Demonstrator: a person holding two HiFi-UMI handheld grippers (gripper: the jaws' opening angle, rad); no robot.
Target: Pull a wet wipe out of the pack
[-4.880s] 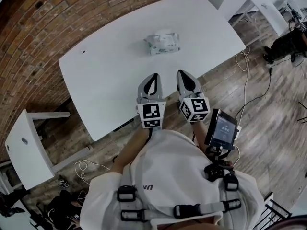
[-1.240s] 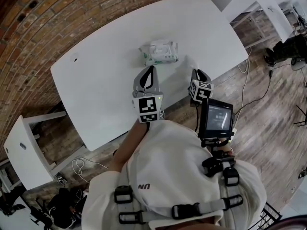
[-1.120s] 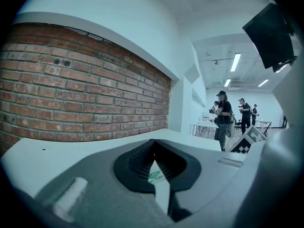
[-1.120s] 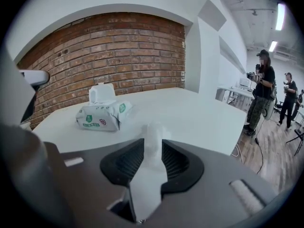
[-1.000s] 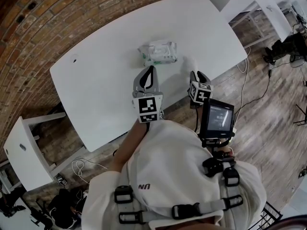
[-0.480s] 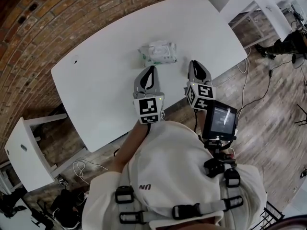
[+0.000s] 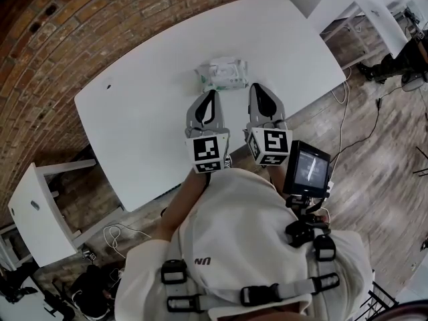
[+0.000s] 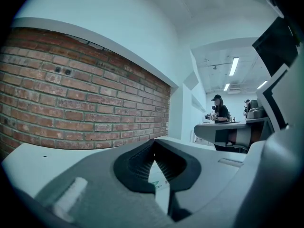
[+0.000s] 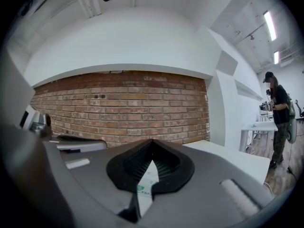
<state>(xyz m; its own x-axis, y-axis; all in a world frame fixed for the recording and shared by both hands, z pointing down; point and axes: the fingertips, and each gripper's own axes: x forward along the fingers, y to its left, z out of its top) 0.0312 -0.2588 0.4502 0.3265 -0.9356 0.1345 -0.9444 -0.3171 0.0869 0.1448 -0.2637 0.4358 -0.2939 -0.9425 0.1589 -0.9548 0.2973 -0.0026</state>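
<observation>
Since the frame half a second back, the right gripper (image 7: 256,87) has come in from the surface's near-right edge and now sits level beside the left gripper (image 7: 212,93), which has held position.

Left fingers: closed, nothing between them.

The wet wipe pack (image 7: 224,73) lies flat on the white surface (image 7: 134,112) at 12 o'clock of the two grippers, just beyond both tips and untouched. Whether its flap is open cannot be told.

Right fingers: closed and empty; the pack shows only past them.

Judgement: to draw a wipe cleanly, the left should pin the pack's 9 o'clock end while the right opens, nips the exposed wipe and lifts straight up.

Clearance: ample bare surface lies toward 9 o'clock. The near edge runs under the grippers, with a corner at 3 o'clock, so the pack should be kept from sliding that way.
</observation>
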